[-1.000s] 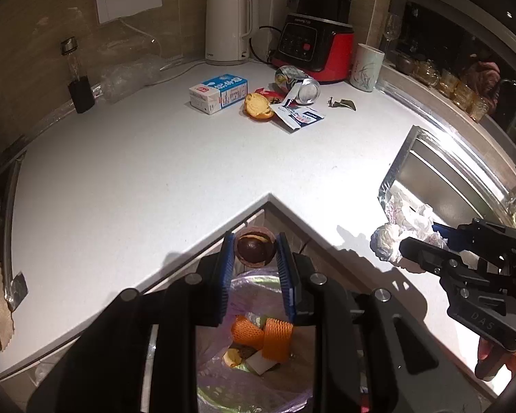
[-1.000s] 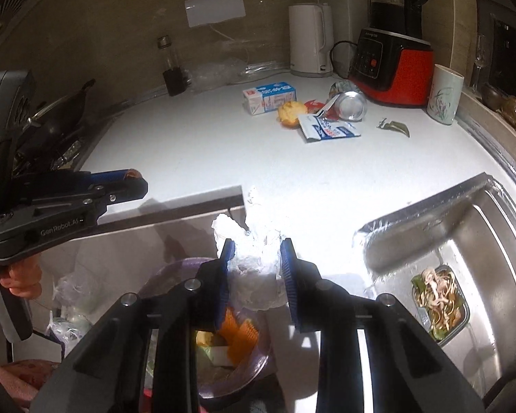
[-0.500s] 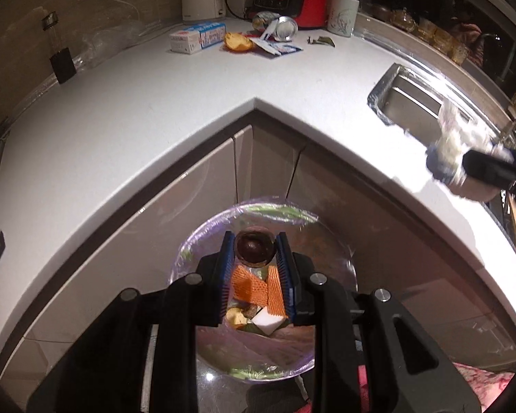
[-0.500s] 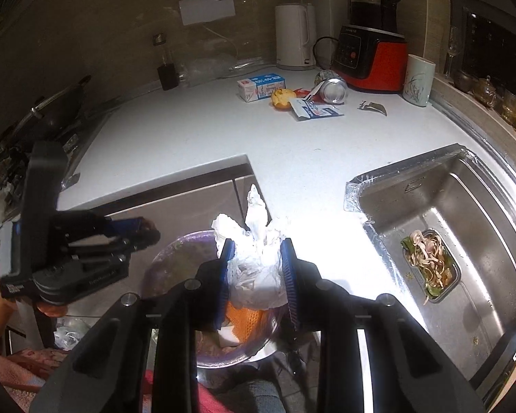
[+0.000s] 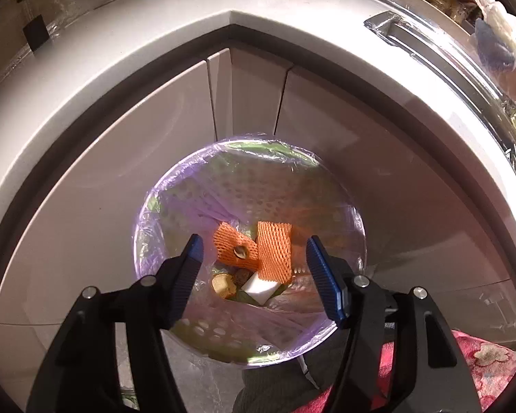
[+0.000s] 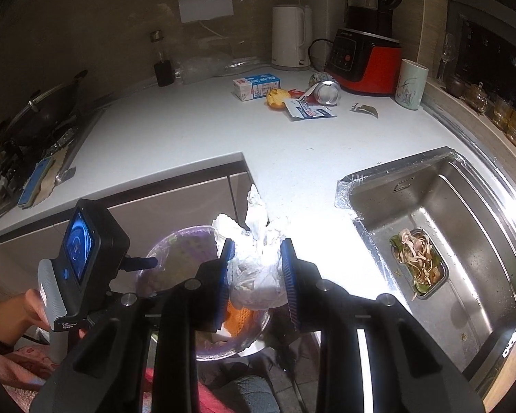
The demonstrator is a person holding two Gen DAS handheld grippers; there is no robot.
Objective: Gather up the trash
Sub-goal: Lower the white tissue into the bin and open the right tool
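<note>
The left gripper (image 5: 254,268) hangs over the trash bin (image 5: 326,172), pointing steeply down; its jaws have just been opening and stand wide apart with nothing between them; straight below, inside the bin's purple liner, lie two orange foam nets (image 5: 254,247), a white block (image 5: 260,289), a dark round piece (image 5: 242,275) and a yellowish scrap (image 5: 223,284); the bin stands on the floor against the pale cabinet doors (image 5: 251,89) at the inner corner of the counter. The right gripper (image 6: 256,272) is clamped on a crumpled white plastic wad (image 6: 254,268), which bulges above the pads and is held over the bin's rim; a hand (image 6: 27,309) grips the left tool at the lower left of that view. To the right, the steel sink (image 6: 464,186) holds a small tray of food scraps (image 6: 418,265). Farther back on the white countertop (image 6: 175,127) the uncollected trash sits in a cluster: a milk carton (image 6: 256,87), an orange peel (image 6: 277,98), a tipped can (image 6: 326,91), a torn packet (image 6: 311,110) and a small dark wrapper (image 6: 364,109); behind them stand a white kettle (image 6: 290,39), a red blender (image 6: 368,58) and a cup (image 6: 411,84).
</note>
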